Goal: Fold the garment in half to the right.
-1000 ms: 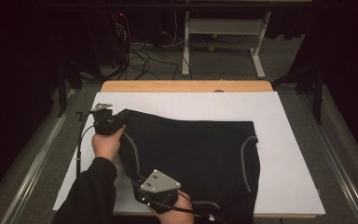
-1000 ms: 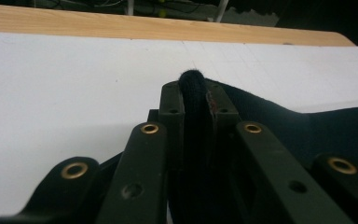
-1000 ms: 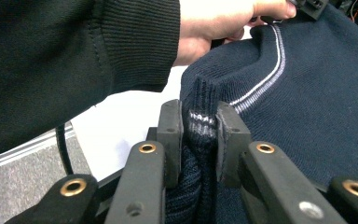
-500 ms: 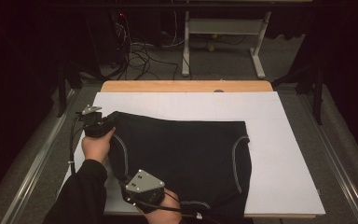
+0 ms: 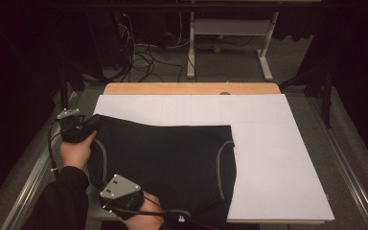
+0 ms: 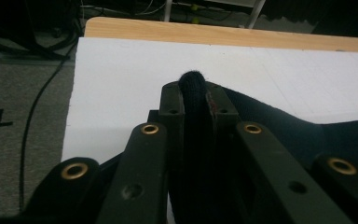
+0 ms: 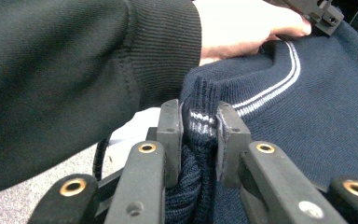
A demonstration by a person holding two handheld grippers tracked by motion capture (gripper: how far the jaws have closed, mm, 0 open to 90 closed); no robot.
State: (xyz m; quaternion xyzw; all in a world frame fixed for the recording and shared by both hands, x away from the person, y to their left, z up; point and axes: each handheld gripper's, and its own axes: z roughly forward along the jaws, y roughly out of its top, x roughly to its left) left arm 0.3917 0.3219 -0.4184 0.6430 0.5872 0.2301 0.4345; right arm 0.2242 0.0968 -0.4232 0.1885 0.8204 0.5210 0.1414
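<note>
High view, garment: a dark navy sweater (image 5: pixel 167 163) lies flat on the white worktop (image 5: pixel 268 143), in its 7 o'clock part, reaching the near edge.
High view, long axis: it runs from 9 to 3 o'clock; the striped hem (image 5: pixel 220 167) faces 3 o'clock and the striped armhole edge (image 5: pixel 103 155) faces 9 o'clock.
High view, left hand-held gripper (image 5: pixel 84 128): at the sweater's far 9 o'clock corner, held by the left hand (image 5: pixel 76 153).
High view, right hand-held gripper (image 5: pixel 106 195): at the near 9 o'clock corner, grey plate on top.
High view, change: both hand-held grippers and the sweater have shifted toward 9 o'clock since a second ago; more bare white board shows at 3 o'clock.
Left gripper view, left hand-held gripper (image 6: pixel 193 93): jaws clamped on a dark fold of the sweater (image 6: pixel 193 107) that rises between the pads, white worktop (image 6: pixel 121 74) beyond.
Right gripper view, right hand-held gripper (image 7: pixel 200 116): jaws pinch a ribbed, striped fold of the sweater (image 7: pixel 200 112).
Right gripper view, surroundings: a dark sleeve (image 7: pixel 74 70) at 10 o'clock, the left hand (image 7: pixel 242 28) at 12 o'clock on the knit.
</note>
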